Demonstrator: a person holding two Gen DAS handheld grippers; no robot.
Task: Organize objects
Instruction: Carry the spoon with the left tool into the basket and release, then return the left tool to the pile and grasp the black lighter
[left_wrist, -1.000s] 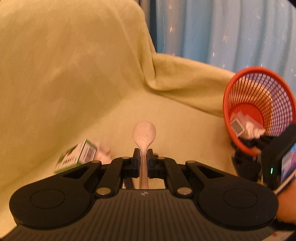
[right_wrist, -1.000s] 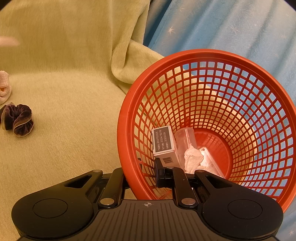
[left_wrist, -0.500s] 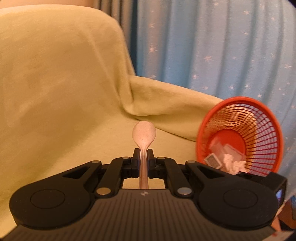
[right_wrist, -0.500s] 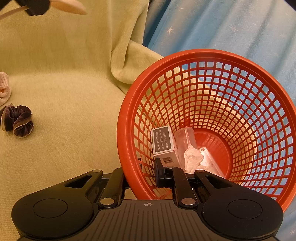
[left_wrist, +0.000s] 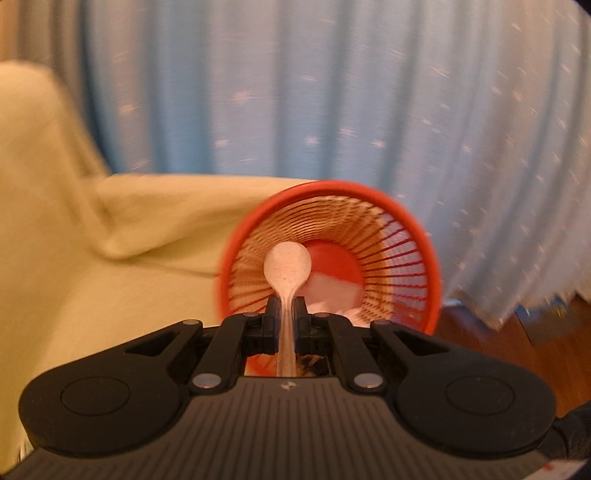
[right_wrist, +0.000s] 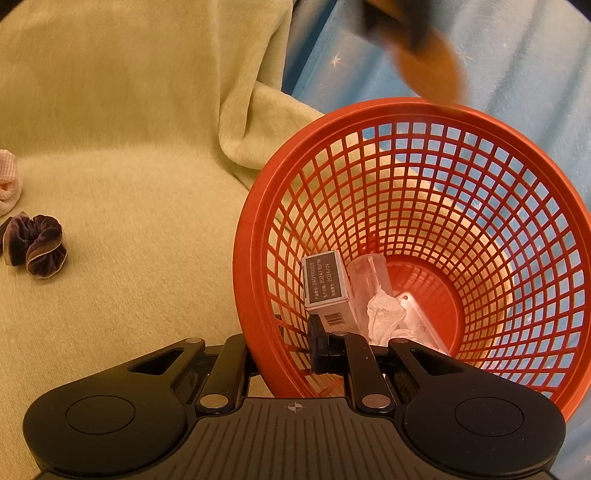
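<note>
My left gripper (left_wrist: 286, 308) is shut on the handle of a pale speckled spoon (left_wrist: 288, 264), whose bowl points into the mouth of the red mesh basket (left_wrist: 406, 221). My right gripper (right_wrist: 284, 350) is shut on the near rim of the same basket (right_wrist: 255, 236), one finger inside and one outside, holding it tilted. Inside lie a white box with a barcode (right_wrist: 325, 286), a clear plastic piece (right_wrist: 369, 273) and crumpled white wrapping (right_wrist: 384, 314). The spoon shows as a blur above the basket's far rim in the right wrist view (right_wrist: 428, 62).
A pale green blanket (right_wrist: 129, 147) covers the sofa. A dark velvet scrunchie (right_wrist: 37, 245) and a pink-white cloth item (right_wrist: 7, 181) lie at its left. A blue star-patterned curtain (left_wrist: 332, 92) hangs behind. Wooden floor (left_wrist: 498, 339) shows at right.
My left gripper has swung right with the spoon, from over the sofa seat to the basket's mouth. My right gripper and the basket have stayed still.
</note>
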